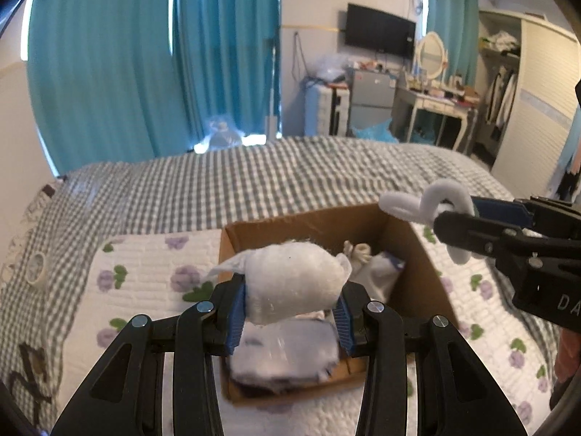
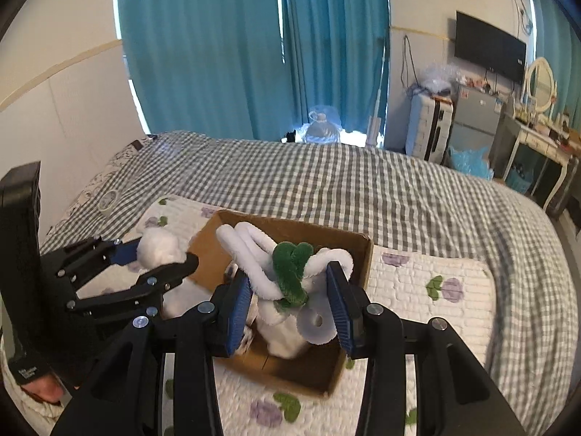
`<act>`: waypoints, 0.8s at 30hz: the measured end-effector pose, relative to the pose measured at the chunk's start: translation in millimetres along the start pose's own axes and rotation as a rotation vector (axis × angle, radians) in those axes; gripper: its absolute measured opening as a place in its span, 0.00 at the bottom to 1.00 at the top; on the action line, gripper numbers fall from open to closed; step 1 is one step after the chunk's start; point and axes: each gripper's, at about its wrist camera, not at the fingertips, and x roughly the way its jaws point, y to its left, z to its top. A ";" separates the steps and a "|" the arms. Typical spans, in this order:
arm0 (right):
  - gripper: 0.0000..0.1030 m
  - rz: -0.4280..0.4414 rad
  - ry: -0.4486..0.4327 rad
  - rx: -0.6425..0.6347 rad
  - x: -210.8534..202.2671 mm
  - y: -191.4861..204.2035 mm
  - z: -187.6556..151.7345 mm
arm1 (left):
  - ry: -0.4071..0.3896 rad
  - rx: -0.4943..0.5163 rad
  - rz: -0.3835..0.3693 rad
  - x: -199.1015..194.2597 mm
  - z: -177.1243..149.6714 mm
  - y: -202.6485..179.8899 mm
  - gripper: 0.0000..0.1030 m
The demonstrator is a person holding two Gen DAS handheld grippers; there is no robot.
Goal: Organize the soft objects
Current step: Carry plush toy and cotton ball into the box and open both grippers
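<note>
Left fingers [image 1: 239, 309]: blue-padded, pressed in on both sides of a white stuffed pouch [image 1: 296, 283], which hangs in the air over the near end of the cardboard box [image 1: 417, 254].
Left gripper [image 1: 290, 312]: held above the box; in the right wrist view it reaches in from the left edge [image 2: 163, 258] with the white pouch [image 2: 159, 249] between its tips.
Box contents: a pale grey-blue soft pack [image 1: 287, 352] lies at the near end, and white soft bundles [image 1: 377, 269] sit toward the far right corner.
Cardboard box, right view [image 2: 363, 265]: open-topped, resting on a white quilted pad with purple flowers [image 2: 435, 283], which lies on the grey checked bed [image 2: 363, 189].
Right fingers [image 2: 341, 309]: blue-padded, closed around a looped white and green plush piece [image 2: 290, 272], held over the middle of the box.
Right gripper [image 2: 292, 309]: in the left wrist view it enters from the right [image 1: 457, 218], with the white loops [image 1: 428, 203] sticking out above the box's far right corner.
Far left of bed: a roll of tape [image 1: 36, 267] lies on the checked cover.
</note>
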 end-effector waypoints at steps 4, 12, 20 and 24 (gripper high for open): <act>0.40 0.008 0.017 0.032 37.4 -13.6 9.0 | 0.019 0.026 -0.005 27.5 3.9 0.3 0.42; 0.70 -0.005 0.010 0.089 80.8 -28.8 21.0 | 0.061 0.047 0.025 65.2 9.5 4.0 0.69; 0.70 -0.033 -0.022 0.102 55.2 -30.0 28.4 | 0.072 0.031 0.051 48.0 11.9 3.0 0.69; 0.70 -0.047 -0.089 0.098 1.7 -24.2 36.9 | -0.008 0.038 0.063 -3.2 27.7 -5.9 0.69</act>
